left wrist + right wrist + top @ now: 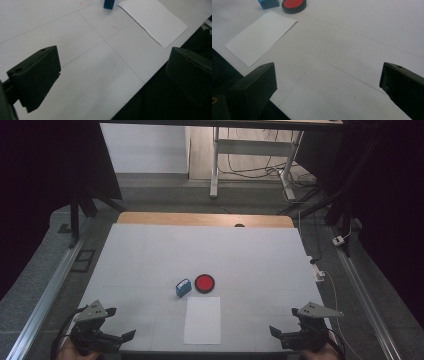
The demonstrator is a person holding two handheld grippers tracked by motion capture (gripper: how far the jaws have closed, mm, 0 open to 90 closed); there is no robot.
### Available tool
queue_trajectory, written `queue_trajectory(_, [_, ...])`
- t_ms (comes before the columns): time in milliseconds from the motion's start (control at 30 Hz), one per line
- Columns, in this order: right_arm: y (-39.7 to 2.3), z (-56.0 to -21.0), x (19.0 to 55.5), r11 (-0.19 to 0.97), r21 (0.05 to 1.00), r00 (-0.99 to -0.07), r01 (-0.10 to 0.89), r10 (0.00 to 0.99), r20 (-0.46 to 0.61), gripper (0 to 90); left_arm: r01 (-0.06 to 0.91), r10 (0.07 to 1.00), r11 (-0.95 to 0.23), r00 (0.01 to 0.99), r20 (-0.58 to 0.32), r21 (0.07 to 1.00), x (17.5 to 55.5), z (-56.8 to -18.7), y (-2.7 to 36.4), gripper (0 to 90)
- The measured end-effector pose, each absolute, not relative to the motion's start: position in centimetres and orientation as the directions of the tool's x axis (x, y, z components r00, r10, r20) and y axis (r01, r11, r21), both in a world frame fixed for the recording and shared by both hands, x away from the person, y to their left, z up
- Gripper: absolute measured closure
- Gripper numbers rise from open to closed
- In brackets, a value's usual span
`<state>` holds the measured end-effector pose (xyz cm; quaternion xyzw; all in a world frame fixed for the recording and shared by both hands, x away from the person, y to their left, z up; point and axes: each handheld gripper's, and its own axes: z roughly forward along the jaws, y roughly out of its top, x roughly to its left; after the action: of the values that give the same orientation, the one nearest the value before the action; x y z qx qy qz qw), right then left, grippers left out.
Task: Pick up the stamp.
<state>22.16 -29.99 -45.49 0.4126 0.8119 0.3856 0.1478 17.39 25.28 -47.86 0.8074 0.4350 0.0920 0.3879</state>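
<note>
Stamp (183,287), small and blue, sat near the middle of the white table (260,265), well ahead of both claws and between them. Its nearest neighbour was the round red ink pad (204,283), just beside it on the side toward the right gripper (292,332). A white sheet of paper (202,320) lay just short of the pair, closer to the claws. The left gripper (117,327) rested at the near edge of the table with its jaws spread wide and nothing between them; the right one waited at the opposite near corner, equally spread and empty.

Judging by its look, the stamp was a light, rigid plastic block, unlikely to deform or break under a firm pinch, though its smooth sides could slip if caught off-centre. The best hold seemed to be across its two longer side walls, above the base, keeping it upright. The ink pad looked shallow and stiff and might slide when pressed; the paper was thin, limp and easily shifted.
</note>
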Motion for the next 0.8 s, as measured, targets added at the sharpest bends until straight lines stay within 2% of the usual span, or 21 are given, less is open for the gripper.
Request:
queue_trajectory(400, [-29.98,-45.54,22.24,0.366,0.744,-0.625,0.560,0.776,0.089,1.7,0.641,0.770,-0.325,0.606,-0.199,0.696,17.55,-47.89,25.25,0.1])
queue_trajectory(800, [-29.91,-45.54,22.22,0.379,0.742,-0.639,0.553,0.764,0.086,0.0,0.617,0.767,-0.363,0.623,-0.152,0.699,17.63,-47.66,24.39,0.0])
